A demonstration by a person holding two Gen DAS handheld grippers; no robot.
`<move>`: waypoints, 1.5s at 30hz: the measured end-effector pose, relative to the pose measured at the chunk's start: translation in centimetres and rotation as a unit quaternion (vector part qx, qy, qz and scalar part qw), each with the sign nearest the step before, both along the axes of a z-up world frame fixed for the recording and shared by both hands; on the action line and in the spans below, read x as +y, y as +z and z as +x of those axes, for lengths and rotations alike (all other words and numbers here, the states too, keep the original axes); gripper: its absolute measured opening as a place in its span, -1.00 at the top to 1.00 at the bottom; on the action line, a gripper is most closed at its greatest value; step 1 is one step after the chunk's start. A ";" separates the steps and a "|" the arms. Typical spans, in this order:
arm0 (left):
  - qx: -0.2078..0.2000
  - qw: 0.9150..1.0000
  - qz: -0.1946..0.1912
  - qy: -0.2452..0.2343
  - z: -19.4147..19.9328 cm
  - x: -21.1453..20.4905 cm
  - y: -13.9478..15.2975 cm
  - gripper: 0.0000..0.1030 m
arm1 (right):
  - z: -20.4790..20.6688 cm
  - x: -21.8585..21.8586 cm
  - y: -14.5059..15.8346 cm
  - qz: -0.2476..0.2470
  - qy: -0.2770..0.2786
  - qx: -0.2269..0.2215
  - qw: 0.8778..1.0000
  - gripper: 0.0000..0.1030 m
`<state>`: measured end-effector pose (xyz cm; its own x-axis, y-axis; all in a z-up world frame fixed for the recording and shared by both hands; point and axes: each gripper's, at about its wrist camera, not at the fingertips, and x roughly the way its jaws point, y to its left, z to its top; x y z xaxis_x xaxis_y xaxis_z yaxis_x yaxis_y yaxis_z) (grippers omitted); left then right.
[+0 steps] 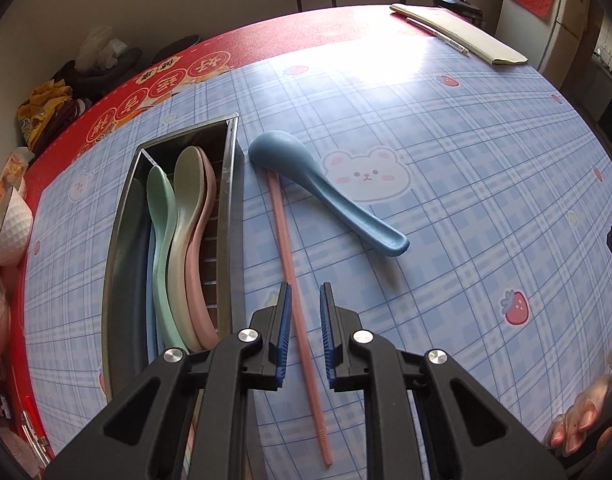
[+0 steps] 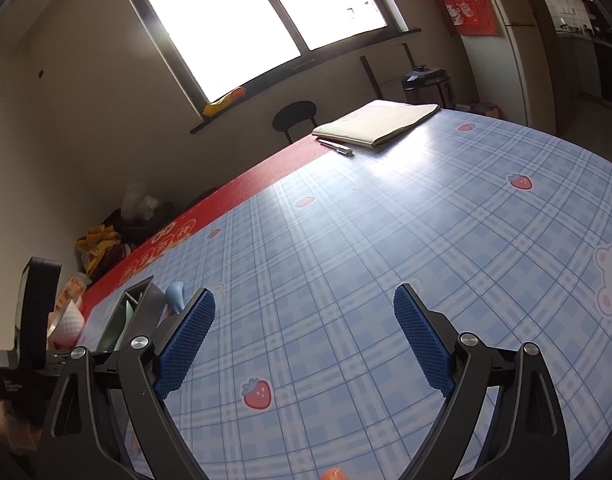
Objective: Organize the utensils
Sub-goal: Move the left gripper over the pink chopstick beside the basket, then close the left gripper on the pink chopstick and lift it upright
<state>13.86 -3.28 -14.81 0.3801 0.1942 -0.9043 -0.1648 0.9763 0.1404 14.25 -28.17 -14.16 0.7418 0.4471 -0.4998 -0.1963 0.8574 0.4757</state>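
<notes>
Utensils lie on and beside a rectangular stainless-steel tray (image 1: 124,216) at the left of the desk (image 1: 446,184), which wears a blue plaid cloth printed with bears and strawberries. Inside the tray, a mint-green plastic spoon (image 1: 162,240), a beige plastic spoon (image 1: 186,216) and a pink plastic spoon (image 1: 202,272) nest side by side. Just right of the tray a long pink chopstick (image 1: 290,264) lies on the cloth, its far end under the bowl of a blue plastic soup spoon (image 1: 326,188). The left hand-held gripper (image 1: 306,300) hangs over the chopstick, jaws parted narrowly either side of it, not clamped. Well to the right, the right hand-held gripper (image 2: 304,304) is spread wide over bare cloth, holding nothing.
</notes>
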 end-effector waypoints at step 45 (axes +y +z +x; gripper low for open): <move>-0.027 0.998 -0.040 -0.046 -1.3 -2.5 -1.1 0.82 | 0.0 -1.2 -0.8 0.038 0.003 0.008 0.999 -0.71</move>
<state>12.52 -5.80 -15.95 0.4411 0.0839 -0.8935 -0.0787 0.9954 0.0546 14.23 -29.40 -15.01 0.7317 0.4885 -0.4754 -0.1929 0.8174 0.5428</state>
